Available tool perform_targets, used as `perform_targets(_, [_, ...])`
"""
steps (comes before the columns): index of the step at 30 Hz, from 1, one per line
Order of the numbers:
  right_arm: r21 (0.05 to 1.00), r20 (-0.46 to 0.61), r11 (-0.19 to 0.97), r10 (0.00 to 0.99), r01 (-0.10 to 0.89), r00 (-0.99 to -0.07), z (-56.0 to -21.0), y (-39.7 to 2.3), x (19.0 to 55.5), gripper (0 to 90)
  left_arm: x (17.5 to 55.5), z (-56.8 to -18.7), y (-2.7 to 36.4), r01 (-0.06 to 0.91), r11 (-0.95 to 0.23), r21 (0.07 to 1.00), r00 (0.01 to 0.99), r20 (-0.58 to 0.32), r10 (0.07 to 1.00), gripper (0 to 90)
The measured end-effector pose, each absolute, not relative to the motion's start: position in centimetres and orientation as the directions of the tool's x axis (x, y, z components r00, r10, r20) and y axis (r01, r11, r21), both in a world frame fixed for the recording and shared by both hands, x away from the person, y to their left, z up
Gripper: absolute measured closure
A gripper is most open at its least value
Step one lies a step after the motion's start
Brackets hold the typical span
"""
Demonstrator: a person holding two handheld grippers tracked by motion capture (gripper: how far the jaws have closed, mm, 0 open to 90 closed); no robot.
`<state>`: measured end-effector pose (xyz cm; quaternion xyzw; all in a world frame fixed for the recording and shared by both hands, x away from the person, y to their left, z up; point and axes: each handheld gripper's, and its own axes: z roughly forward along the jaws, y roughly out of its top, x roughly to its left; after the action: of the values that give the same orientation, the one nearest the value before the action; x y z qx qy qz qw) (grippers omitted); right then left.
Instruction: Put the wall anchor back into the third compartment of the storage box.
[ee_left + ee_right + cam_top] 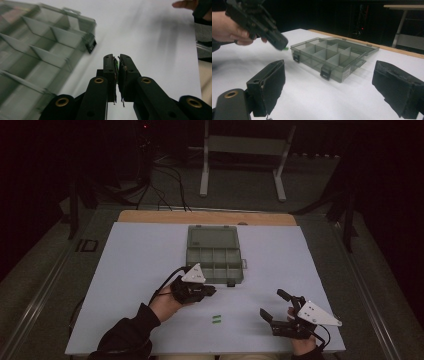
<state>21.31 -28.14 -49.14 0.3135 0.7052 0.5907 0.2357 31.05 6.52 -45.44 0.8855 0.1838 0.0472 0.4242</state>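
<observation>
My left gripper [209, 290] pinches one small green piece [116, 65], held just short of the open compartment box [215, 256]. Two green pieces [216, 319] wait on the white table [130, 270] (near me). Right gripper [274, 306] spread, idle. Sorting barely begun, I judge.
</observation>
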Motion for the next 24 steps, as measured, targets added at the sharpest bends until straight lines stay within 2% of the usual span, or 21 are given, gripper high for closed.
perform_targets(24, [0.980,0.037,0.112,0.717,0.168,-0.696,-49.2,-28.0,21.4,11.2,35.6,-40.5,6.1,0.308,-0.501,0.809,0.877,-0.038,0.478,83.3])
